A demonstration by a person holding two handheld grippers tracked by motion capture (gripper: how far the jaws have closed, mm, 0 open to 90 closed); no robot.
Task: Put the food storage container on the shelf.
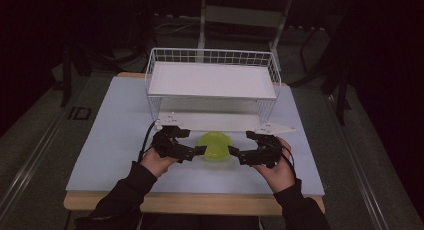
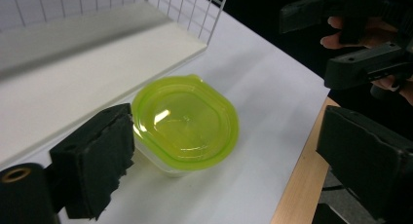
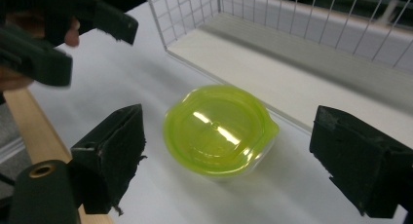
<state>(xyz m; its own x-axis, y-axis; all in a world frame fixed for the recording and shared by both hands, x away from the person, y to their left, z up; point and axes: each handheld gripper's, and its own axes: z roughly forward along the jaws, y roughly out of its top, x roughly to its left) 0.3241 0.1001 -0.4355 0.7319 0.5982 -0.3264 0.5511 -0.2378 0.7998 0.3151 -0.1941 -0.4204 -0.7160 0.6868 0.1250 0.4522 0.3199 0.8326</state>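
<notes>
- A tub (image 1: pixel 215 146) with a lime-green lid sits on the white desk (image 1: pixel 115 140), just in front of the wire rack (image 1: pixel 212 80).
- In the left gripper view the tub (image 2: pixel 185 124) shows a clear body under the green lid, with a small tab on the lid's far rim.
- The left gripper (image 1: pixel 192 147) lies at the tub's left side, its jaws spread apart; in its own view the tub sits between the two black pads, untouched as far as can be seen.
- The right gripper (image 1: pixel 237 154) lies at the tub's right side, jaws also spread wide; in its own view the tub (image 3: pixel 219 131) rests between the pads with a gap on each side.
- Both grippers point inward at the tub from opposite sides, each held by a hand in a dark sleeve.
- The rack's lower white shelf (image 3: pixel 292 83) lies right behind the tub, its edge near the lid.
- The right gripper (image 2: pixel 360 63) appears at the upper right of the left gripper view, and the left gripper (image 3: pixel 53 39) at the upper left of the right gripper view.
- The desk's wooden edge (image 2: pixel 302 175) runs near the tub on the person's side.
</notes>
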